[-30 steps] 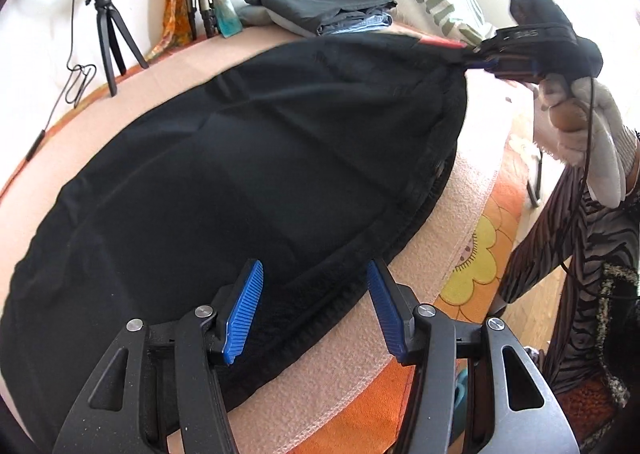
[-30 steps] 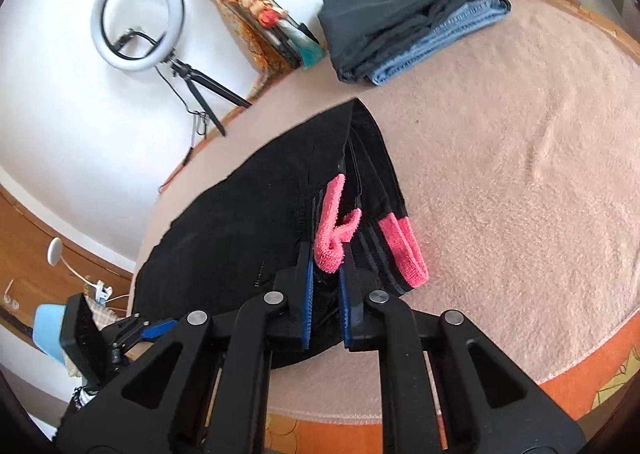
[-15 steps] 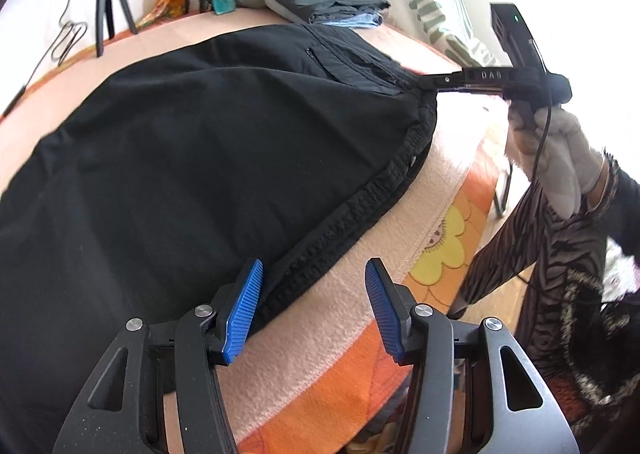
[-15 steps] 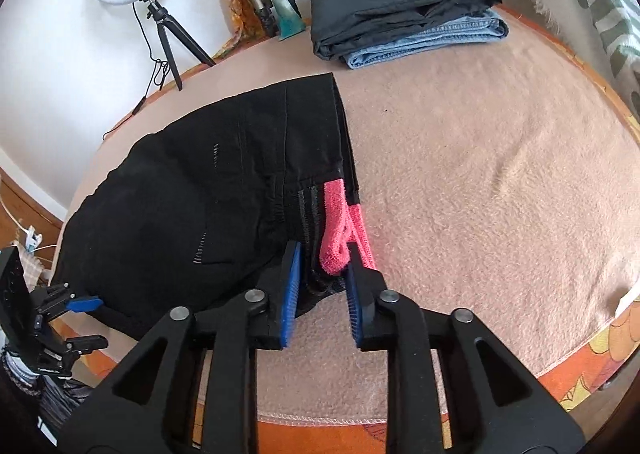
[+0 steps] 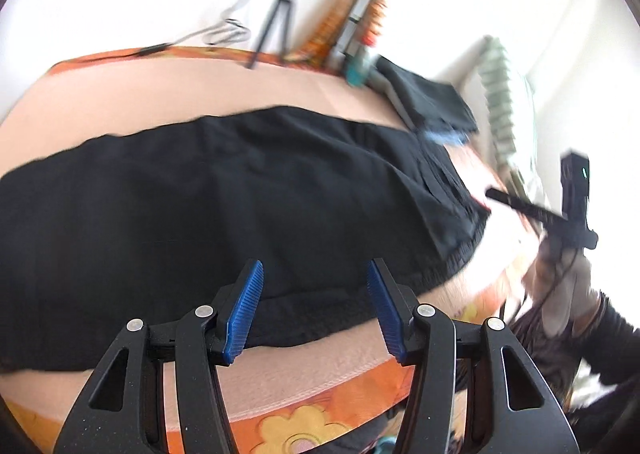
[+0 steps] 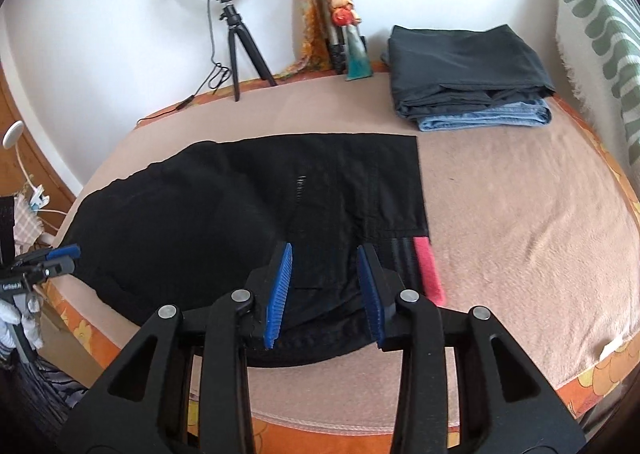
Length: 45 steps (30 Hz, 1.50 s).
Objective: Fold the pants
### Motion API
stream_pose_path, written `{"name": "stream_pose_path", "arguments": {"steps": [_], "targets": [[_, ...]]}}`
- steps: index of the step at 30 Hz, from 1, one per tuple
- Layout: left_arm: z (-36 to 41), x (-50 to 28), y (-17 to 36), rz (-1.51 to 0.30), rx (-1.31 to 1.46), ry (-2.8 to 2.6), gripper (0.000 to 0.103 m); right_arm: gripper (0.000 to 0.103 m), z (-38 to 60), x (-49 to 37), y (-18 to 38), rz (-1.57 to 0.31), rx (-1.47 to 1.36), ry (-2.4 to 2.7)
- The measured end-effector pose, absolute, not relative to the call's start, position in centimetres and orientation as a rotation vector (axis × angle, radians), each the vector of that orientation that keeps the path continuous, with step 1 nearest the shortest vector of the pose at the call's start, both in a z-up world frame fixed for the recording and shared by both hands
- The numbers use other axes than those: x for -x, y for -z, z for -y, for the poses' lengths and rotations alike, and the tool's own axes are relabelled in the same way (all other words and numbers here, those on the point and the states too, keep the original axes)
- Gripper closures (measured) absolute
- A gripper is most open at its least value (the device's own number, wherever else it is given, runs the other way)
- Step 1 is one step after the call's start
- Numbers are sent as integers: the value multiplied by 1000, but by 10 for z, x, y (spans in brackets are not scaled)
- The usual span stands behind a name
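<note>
— Where are the black pants (image 6: 248,214)?

— Flat on the pink blanket (image 6: 520,222), folded once, pink strip at four o'clock. My right gripper (image 6: 325,290) has just been opening and grips nothing; my left gripper (image 5: 315,308) stands half-wide, empty, above the near hem.

— Next?

— I judge another fold: pinch both near corners, carry them across.

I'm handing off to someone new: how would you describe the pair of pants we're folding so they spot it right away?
Start at the pink blanket covering the bed. The black pants lie spread flat across its near half, just beyond the right gripper. Unlike the folded dark and denim stack by the wall, they are unfolded and show a pink strip at one edge.
</note>
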State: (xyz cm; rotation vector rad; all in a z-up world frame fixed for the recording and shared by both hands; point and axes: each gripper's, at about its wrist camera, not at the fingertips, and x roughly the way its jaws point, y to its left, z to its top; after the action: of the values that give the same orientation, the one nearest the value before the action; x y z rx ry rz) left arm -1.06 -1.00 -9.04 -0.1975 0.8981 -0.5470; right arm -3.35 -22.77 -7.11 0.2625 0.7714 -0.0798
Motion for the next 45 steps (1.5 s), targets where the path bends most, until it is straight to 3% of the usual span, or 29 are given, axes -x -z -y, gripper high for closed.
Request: {"name": "stream_pose_path", "arguments": {"steps": [14, 26, 45], "targets": [[-111, 33, 115, -932, 607, 195, 50, 57, 131, -19, 62, -794, -29, -204], [-147, 49, 159, -952, 992, 73, 48, 54, 84, -39, 60, -784, 36, -290], [-136, 28, 162, -822, 1028, 13, 39, 54, 75, -45, 55, -770, 26, -304]]}}
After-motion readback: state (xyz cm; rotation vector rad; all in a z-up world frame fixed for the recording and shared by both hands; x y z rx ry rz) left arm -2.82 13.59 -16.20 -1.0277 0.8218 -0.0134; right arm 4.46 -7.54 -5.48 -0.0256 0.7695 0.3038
